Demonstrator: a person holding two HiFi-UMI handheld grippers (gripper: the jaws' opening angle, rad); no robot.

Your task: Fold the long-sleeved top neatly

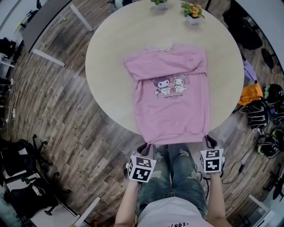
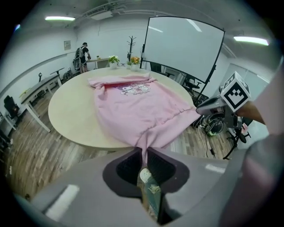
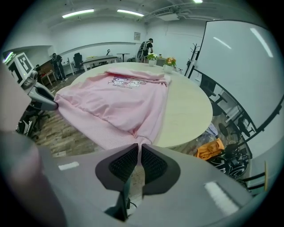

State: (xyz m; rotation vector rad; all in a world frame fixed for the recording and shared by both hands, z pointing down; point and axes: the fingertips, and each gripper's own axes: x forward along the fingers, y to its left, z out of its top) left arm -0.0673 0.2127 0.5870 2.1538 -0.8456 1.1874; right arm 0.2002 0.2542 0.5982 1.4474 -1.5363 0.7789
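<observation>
A pink long-sleeved top with a cartoon print lies face up on the round pale table. Its sleeves are folded in across the chest, and its hem hangs over the near edge. My left gripper is shut on the hem's left corner; in the left gripper view the pink cloth runs straight into the pinched jaws of that gripper. My right gripper is shut on the hem's right corner, with the fabric gathered between the jaws of the gripper. The hem is stretched between the two grippers.
Two small potted plants stand at the table's far edge. Bags, cables and an orange cloth lie on the floor to the right. A grey desk stands at the upper left, with office chairs at the left. The person's legs are between the grippers.
</observation>
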